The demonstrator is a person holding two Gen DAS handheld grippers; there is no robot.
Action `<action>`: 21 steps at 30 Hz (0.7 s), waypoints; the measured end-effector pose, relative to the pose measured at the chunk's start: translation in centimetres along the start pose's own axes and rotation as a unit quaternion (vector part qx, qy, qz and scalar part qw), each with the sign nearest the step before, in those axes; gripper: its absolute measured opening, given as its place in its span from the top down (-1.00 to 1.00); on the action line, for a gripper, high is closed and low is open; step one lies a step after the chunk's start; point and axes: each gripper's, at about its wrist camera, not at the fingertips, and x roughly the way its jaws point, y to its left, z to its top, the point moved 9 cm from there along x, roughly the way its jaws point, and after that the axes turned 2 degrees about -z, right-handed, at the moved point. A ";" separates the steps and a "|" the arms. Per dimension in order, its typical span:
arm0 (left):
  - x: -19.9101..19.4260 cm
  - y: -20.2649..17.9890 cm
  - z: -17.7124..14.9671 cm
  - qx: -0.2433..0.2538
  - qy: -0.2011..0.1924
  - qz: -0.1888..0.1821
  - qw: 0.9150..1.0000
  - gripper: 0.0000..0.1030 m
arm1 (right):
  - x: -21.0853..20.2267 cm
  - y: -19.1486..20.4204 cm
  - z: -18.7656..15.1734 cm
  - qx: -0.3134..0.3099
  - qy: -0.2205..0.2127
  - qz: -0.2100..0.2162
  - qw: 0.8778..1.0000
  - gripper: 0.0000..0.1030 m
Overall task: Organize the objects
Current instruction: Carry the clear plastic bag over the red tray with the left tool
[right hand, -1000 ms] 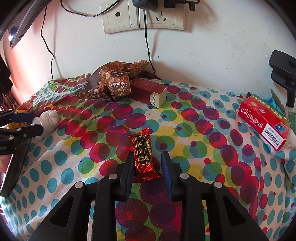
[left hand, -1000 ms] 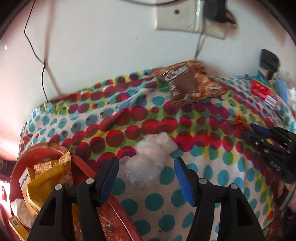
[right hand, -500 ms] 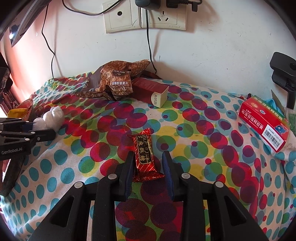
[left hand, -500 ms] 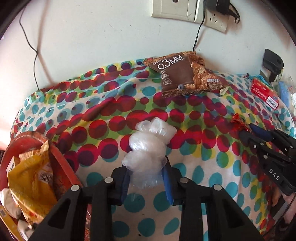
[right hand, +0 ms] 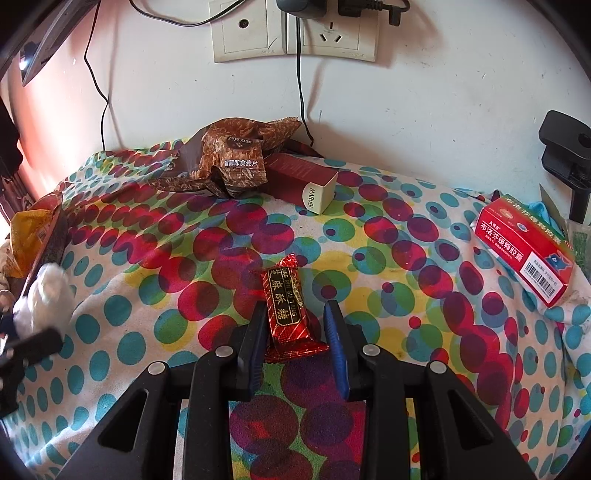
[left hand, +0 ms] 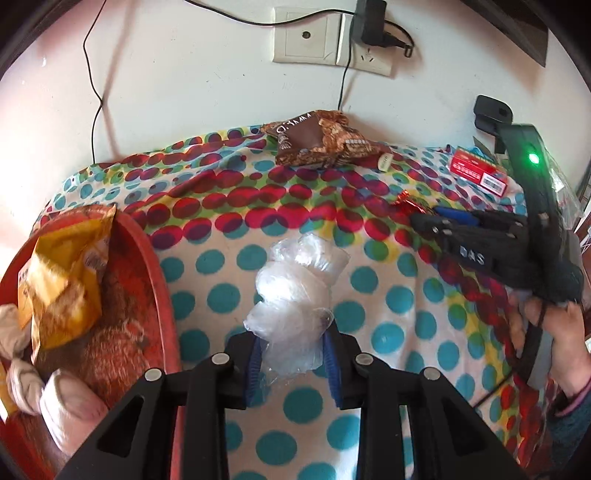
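Observation:
My left gripper (left hand: 293,360) is shut on a crumpled clear plastic bag (left hand: 295,291) and holds it above the dotted cloth, just right of the red basin (left hand: 162,280). The bag also shows in the right wrist view (right hand: 46,299) at the far left. My right gripper (right hand: 297,345) is shut on a red candy wrapper (right hand: 286,306) lying on the cloth; it shows in the left wrist view (left hand: 432,218) too.
The red basin holds a yellow snack bag (left hand: 62,266) and white socks (left hand: 22,365). At the back lie a brown snack bag (right hand: 232,162) and a dark red box (right hand: 303,181). A red medicine box (right hand: 524,247) lies at the right. Cables hang from wall sockets (right hand: 295,29).
My left gripper closed on the plastic bag and lifted it, drawing back toward the basin. My right gripper stayed around the candy wrapper, hardly moving.

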 end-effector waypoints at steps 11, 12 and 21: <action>-4.5 0.0 -4.7 0.022 -0.016 -0.006 1.000 0.43 | 0.0 0.0 0.1 0.000 0.000 -0.001 1.000 0.41; -4.8 0.0 -4.9 0.022 -0.019 -0.009 1.000 0.43 | 0.0 0.0 0.1 0.001 0.000 0.000 1.000 0.41; -7.1 -0.5 -4.8 0.038 -0.053 -0.006 0.998 0.43 | 0.1 0.0 0.1 -0.001 0.000 -0.003 1.000 0.42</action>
